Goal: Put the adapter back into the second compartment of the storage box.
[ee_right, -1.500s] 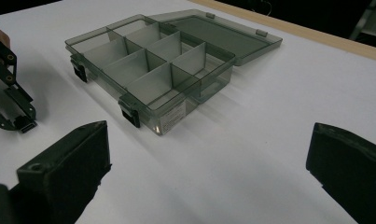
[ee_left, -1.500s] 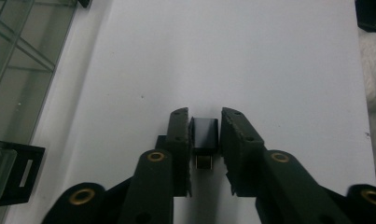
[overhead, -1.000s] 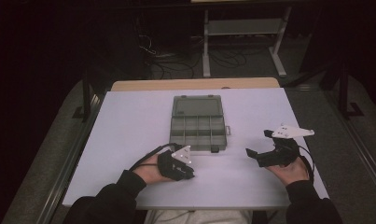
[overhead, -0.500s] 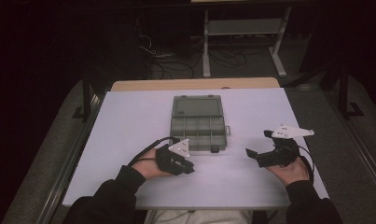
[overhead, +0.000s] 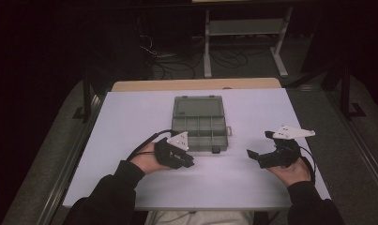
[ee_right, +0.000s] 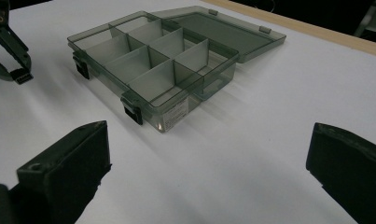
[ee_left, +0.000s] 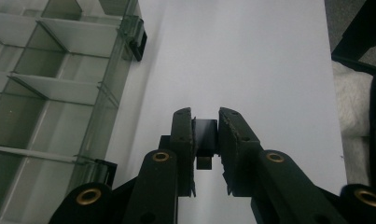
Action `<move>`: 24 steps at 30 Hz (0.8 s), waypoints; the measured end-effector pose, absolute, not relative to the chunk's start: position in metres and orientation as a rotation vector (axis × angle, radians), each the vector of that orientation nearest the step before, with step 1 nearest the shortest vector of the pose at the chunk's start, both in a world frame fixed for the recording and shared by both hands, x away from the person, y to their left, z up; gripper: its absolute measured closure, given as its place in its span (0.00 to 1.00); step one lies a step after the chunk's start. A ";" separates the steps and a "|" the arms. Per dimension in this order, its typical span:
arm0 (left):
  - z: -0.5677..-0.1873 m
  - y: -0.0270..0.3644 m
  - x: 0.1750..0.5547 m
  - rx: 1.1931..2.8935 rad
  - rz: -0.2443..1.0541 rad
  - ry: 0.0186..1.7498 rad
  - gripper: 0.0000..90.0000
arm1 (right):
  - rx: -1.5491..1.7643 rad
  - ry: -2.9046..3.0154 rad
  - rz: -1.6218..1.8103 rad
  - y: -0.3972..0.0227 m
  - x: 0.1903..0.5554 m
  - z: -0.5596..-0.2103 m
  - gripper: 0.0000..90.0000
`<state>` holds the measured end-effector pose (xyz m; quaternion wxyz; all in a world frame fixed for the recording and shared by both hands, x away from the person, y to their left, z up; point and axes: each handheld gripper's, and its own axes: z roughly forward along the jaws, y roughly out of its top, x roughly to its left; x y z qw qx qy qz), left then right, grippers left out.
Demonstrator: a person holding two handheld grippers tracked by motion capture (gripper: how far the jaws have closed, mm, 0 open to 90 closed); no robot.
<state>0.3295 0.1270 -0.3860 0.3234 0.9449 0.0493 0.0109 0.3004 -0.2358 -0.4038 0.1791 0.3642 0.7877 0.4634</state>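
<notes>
White table (overhead: pixel 130 122), open box (overhead: pixel 199 123) at centre. My left gripper (ee_left: pixel 205 133) clamps a small black block (ee_left: pixel 205 136) beside the box. Right gripper (overhead: pixel 260 150) jaws wide apart, holding nothing.

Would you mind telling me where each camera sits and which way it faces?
High view: above the person's side, looking forward and down at the white table; forearms, left gripper, right gripper.
Left gripper view: along closed fingers pinching a small black piece.
Right gripper view: between wide-open fingers.
All share the open compartment box.
</notes>
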 end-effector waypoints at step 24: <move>-0.370 0.129 0.356 2.456 0.053 0.168 0.85 | 1.028 2.238 1.303 -0.235 0.301 -0.405 0.00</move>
